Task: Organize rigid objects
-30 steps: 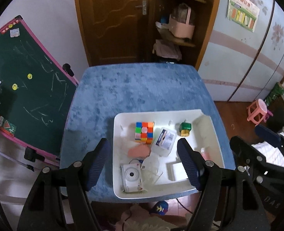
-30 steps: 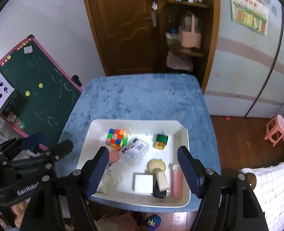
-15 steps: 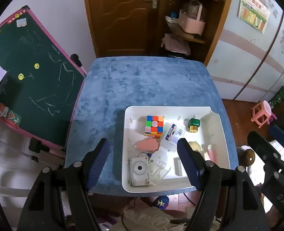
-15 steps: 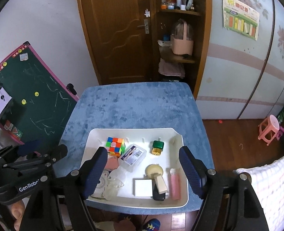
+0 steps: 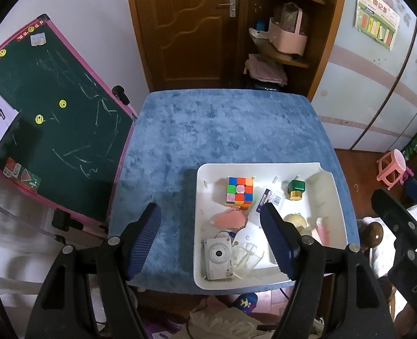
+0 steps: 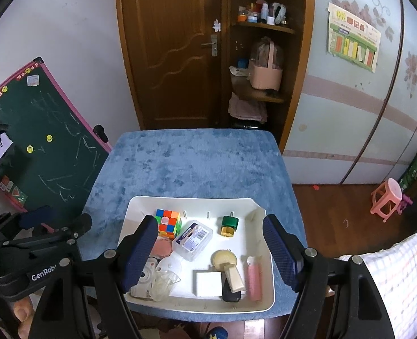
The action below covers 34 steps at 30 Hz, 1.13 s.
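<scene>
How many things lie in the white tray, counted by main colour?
In the white tray:
Multicoloured: 1, Rubik's cube
Green: 1, green-capped bottle
Pink: 2, round pink piece, pink tube
White: 2, instant camera, white block
Clear: 2, lidded box, clear holder
Cream: 1, mushroom figure
Black: 1, small black item
Total: 10

Black frames, ribbed blue fingers (image 6: 139,251).

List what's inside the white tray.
White tray: Rubik's cube, clear case, green bottle, toy camera, pink tube, white block. Right tongs partly cover the camera.
</scene>
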Available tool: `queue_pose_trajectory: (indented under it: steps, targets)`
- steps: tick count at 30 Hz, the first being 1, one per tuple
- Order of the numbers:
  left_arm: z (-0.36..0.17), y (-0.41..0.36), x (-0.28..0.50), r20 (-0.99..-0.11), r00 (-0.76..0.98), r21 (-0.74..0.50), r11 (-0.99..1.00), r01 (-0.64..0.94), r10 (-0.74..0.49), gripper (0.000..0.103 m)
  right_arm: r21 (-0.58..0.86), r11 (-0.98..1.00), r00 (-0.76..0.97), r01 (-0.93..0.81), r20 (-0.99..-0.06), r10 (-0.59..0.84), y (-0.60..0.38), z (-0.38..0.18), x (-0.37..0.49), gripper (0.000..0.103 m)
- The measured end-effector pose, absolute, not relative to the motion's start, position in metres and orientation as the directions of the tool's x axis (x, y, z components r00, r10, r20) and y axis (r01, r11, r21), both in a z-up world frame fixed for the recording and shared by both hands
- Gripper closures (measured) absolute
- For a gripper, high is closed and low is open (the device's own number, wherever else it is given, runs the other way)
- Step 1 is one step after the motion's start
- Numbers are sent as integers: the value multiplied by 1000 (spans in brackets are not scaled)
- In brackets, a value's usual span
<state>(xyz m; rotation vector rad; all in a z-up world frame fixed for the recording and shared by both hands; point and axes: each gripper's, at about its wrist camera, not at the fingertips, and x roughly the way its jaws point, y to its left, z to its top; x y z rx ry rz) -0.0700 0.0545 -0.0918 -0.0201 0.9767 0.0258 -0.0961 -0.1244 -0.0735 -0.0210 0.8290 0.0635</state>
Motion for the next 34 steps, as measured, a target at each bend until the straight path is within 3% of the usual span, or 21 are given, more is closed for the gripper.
queue_pose_trajectory:
  steps: [34]
  targets:
    - [-90,42,-65,-822,569,20,1000,-4,19,27,11,1000,665,-30,-746,28,-135,-76,-93,26]
